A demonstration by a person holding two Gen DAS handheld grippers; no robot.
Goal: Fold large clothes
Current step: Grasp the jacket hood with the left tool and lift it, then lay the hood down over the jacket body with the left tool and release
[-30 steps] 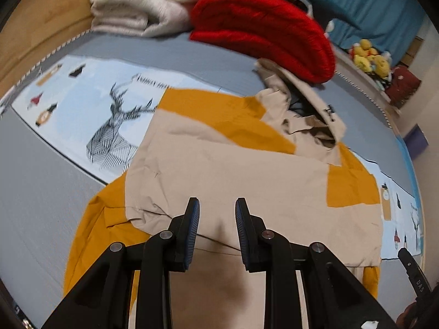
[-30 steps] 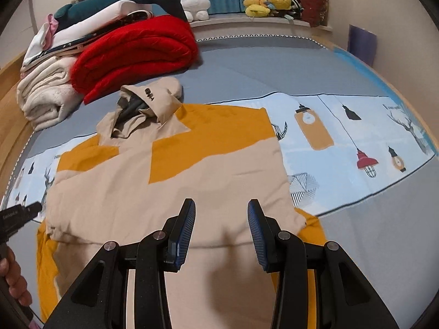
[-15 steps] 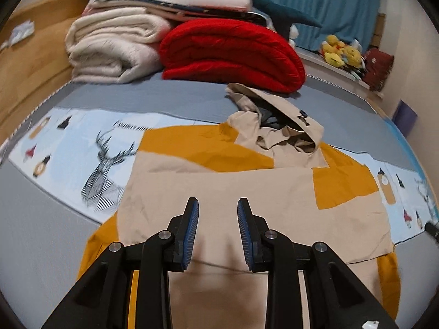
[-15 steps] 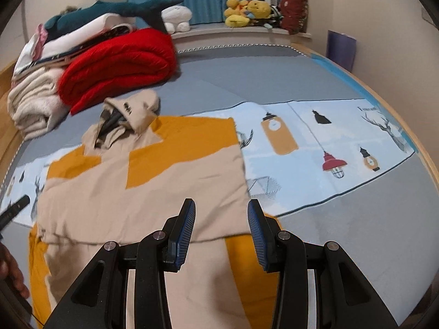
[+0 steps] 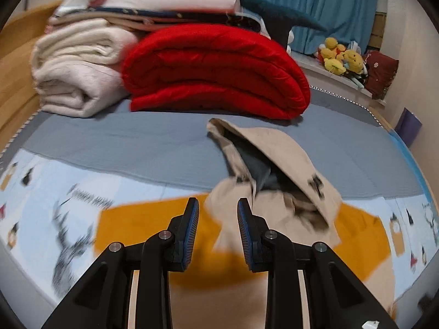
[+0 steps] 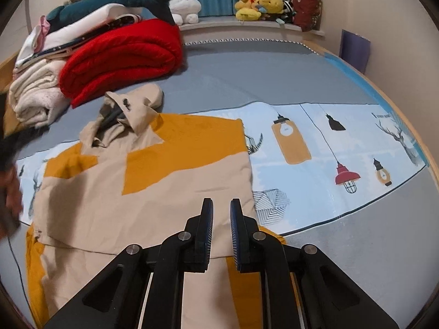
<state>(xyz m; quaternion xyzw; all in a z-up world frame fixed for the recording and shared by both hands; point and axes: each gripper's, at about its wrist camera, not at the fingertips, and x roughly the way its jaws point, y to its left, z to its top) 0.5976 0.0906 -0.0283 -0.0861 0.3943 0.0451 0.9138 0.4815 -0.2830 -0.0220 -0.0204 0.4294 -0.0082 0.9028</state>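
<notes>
A beige and mustard hooded jacket (image 6: 142, 192) lies flat on the bed, hood (image 6: 131, 107) toward the far side, sleeves folded in over the body. In the left wrist view the jacket (image 5: 153, 224) lies below, and its hood (image 5: 277, 161) is just ahead and right. My left gripper (image 5: 218, 213) is open and empty, above the jacket's shoulder near the hood. My right gripper (image 6: 221, 213) hovers over the jacket's right lower edge, jaws narrowly apart, holding nothing. The left hand shows blurred in the right wrist view (image 6: 11, 189).
A red folded quilt (image 5: 216, 71) and cream blankets (image 5: 74, 68) are stacked at the bed's far side. A printed light-blue sheet (image 6: 329, 148) crosses the grey bedcover (image 6: 260, 68). Plush toys (image 6: 260, 2) sit on the sill. The wall runs along the right.
My left gripper has moved forward up the jacket toward the hood. My right gripper has narrowed its jaws and come closer to the jacket's right edge.
</notes>
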